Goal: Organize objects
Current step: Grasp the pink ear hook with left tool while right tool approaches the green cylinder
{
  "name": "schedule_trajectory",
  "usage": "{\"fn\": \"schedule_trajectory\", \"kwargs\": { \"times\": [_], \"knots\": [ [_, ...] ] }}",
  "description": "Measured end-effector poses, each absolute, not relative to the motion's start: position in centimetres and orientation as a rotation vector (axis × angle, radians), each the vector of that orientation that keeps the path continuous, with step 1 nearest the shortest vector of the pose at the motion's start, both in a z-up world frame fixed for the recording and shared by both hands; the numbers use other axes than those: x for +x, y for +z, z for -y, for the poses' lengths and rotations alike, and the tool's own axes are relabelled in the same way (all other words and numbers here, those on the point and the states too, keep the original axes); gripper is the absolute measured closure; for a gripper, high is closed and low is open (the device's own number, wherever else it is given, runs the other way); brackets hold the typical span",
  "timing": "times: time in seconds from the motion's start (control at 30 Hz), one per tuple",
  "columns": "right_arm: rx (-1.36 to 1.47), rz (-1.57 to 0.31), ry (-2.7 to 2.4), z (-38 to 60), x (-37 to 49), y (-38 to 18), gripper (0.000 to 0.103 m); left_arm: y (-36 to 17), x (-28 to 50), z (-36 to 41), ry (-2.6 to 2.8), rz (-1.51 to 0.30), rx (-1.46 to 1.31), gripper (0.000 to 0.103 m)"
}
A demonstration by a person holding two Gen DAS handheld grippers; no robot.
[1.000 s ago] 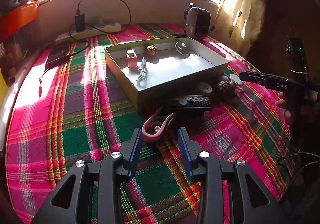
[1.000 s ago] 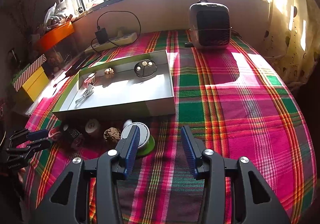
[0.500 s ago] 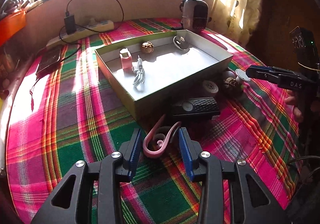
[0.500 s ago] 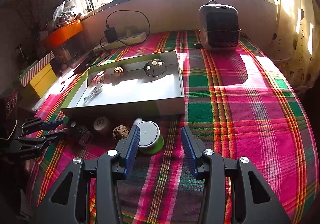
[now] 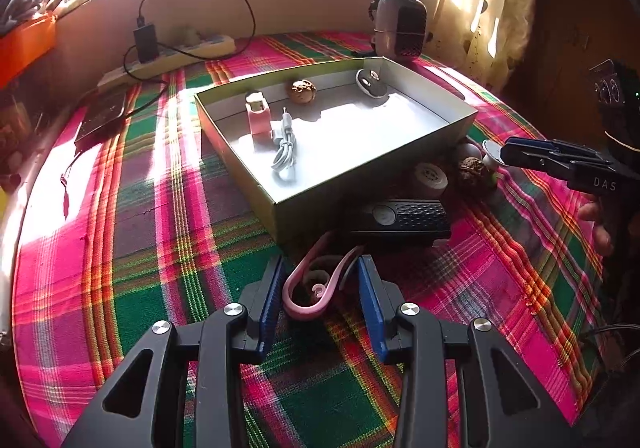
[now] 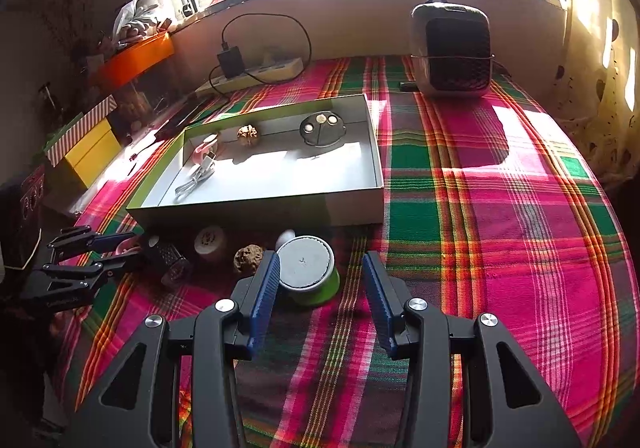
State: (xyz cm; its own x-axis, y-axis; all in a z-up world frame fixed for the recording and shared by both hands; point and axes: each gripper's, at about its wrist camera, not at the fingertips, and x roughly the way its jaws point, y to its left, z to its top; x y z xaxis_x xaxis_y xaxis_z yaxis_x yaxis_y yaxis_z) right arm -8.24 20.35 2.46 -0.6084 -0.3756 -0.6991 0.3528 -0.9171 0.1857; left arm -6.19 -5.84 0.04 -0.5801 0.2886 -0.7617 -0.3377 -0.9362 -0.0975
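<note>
Now my left hand-held gripper (image 5: 318, 284) straddles the pink curved plastic hook (image 5: 310, 288) on the plaid-clothed bench (image 5: 160, 228); its jaws have just been closing a little, yet the blue pads (image 5: 270, 300) stand clear of the hook, so it is open; the hook lies just in front of the shallow grey cardboard box (image 5: 376, 176), beside a black oblong device (image 5: 404, 214); my right hand-held gripper (image 6: 318, 288) is open too, its jaws apart with nothing between them, just behind a round grey-lidded green tin (image 6: 310, 274).
</note>
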Motion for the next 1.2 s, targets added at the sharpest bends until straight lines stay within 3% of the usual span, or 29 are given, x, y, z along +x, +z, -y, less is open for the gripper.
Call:
{"fn": "schedule_trajectory", "kwargs": {
  "times": [0.17, 1.2],
  "knots": [
    [1.094, 0.033, -2.493, -20.2, -8.2, 2.4, 0.059, 0.0, -6.1, 6.4, 2.529, -0.053, -1.206, 0.082],
    [1.219, -0.172, -2.518, -18.7, -9.9, 0.4, 0.057, 0.0, -5.2, 7.4, 2.575, 0.016, -1.228, 0.081]
  ]
}}
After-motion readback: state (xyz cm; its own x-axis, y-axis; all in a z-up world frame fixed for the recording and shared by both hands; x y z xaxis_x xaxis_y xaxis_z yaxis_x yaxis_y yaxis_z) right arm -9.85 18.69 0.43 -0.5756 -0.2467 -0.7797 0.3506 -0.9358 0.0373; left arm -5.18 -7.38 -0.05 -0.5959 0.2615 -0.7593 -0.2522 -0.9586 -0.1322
